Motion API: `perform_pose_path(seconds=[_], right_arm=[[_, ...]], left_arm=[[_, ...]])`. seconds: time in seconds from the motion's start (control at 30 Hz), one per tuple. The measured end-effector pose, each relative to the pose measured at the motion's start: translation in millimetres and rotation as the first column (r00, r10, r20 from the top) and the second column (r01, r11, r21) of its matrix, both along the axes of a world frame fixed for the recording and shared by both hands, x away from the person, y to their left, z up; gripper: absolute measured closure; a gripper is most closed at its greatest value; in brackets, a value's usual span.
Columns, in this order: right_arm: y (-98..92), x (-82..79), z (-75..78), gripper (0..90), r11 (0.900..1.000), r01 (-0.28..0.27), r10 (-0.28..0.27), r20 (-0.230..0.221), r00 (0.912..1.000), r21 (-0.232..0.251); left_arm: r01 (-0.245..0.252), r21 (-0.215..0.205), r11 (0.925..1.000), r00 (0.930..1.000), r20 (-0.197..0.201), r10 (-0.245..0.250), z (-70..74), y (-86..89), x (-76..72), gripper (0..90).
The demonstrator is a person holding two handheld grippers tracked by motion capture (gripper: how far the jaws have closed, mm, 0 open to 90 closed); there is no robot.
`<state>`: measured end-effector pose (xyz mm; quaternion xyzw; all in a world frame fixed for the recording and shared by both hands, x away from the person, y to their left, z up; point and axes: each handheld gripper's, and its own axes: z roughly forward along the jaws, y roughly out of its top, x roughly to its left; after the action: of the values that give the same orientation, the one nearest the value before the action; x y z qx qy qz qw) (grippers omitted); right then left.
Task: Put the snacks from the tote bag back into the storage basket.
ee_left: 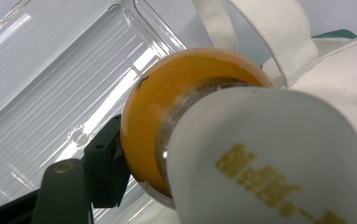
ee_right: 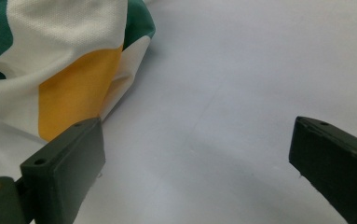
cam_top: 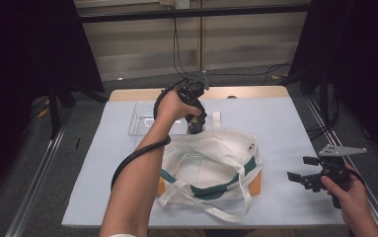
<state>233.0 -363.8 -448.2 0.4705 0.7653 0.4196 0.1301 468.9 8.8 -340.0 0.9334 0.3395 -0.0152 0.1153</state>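
Clearly the left gripper (cam_top: 196,124) pinches a white-capped orange bottle (ee_left: 190,116) over the tote bag's (cam_top: 211,163) far rim; a slip drops it outside. Right gripper (cam_top: 311,180) rests spread on the table (cam_top: 285,128).

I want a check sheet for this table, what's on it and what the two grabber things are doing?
Surface: pale grey table cover, smooth.
Job's things: round orange bottle with a white cap; white cloth tote bag with green and orange patches, mouth open; clear plastic tray behind the bag.
Clutter: nothing seen.
Grippers: left gripper shut on the bottle, above the bag's far edge; right gripper open, beside the bag.
Cables: black cable along the left forearm.
Surroundings: black curtains, floor wires.
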Motion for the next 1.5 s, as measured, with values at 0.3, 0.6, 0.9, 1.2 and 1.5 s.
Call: perform_pose_path(seconds=[0.3,0.6,0.9,1.2,1.5], right_arm=[[0.3,0.3,-0.2,3.6,1.0,-0.001,0.001,0.002,1.0,-0.003],[0.5,0.4,-0.3,3.6,1.0,-0.003,0.003,0.0,1.0,-0.003],[0.8,0.3,0.0,3.5,1.0,-0.002,0.002,-0.002,1.0,-0.002],[0.7,1.0,-0.6,3.6,1.0,-0.007,0.007,0.002,1.0,-0.004],[2.2,0.5,0.1,3.6,1.0,-0.009,0.009,-0.004,1.0,-0.002]], left_arm=[[0.006,0.009,0.9999,1.0,-0.007,-0.006,-6.6,1.4,-0.2,29.8],[-0.006,0.003,1.0,1.0,-0.006,0.006,-11.5,2.0,-0.8,29.7],[-0.015,0.007,0.9999,0.9998,-0.014,0.015,-17.5,3.1,-2.0,29.7],[-0.02,0.0,0.9998,0.9997,-0.016,0.02,-18.6,3.6,-1.6,29.6],[-0.029,-0.024,0.9993,0.9996,0.002,0.029,-20.9,6.5,-2.5,29.3]])
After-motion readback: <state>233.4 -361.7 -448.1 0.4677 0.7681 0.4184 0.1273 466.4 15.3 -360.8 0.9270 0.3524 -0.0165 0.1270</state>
